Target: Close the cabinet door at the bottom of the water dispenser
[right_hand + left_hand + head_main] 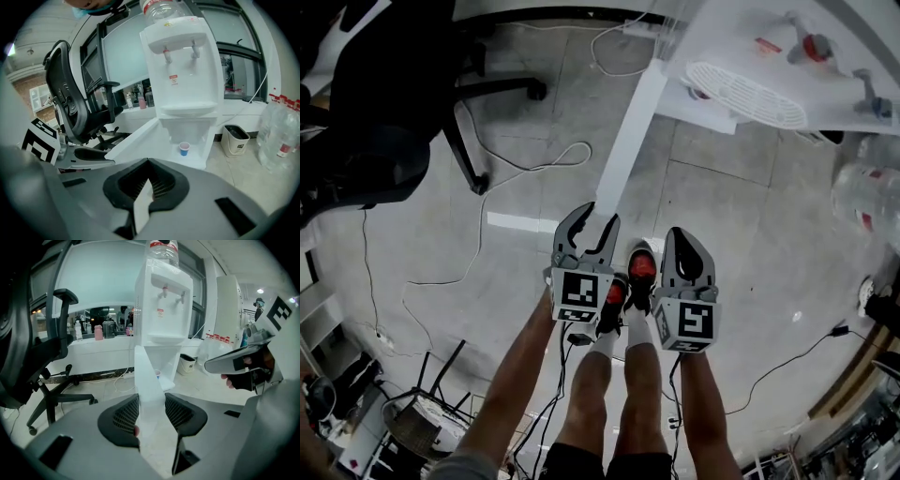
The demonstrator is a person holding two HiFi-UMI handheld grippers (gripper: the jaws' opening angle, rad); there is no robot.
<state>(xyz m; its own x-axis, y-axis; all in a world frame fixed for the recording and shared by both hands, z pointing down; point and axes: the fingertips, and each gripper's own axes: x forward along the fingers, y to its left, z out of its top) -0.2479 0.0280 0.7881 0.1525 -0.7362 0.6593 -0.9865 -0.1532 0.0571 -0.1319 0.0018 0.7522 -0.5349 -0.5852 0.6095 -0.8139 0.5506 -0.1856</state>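
The white water dispenser point(164, 310) point(183, 70) stands ahead, and the head view shows it from above point(722, 37). Its bottom cabinet door point(628, 141) swings out wide toward me, edge-on point(147, 380), a long white panel point(136, 136). My left gripper point(598, 217) point(151, 399) is shut on the door's free edge, a pad on each face. My right gripper point(682, 234) point(149, 164) hovers beside it on the right, shut with nothing in it and apart from the door. A blue cup point(184, 148) sits inside the open cabinet.
A black office chair point(384, 112) point(42, 357) stands to the left of the door. Cables point(516, 178) trail over the tiled floor. A white bin point(234, 138) and large water bottles point(279, 136) stand right of the dispenser. My feet point(639, 272) are just behind the grippers.
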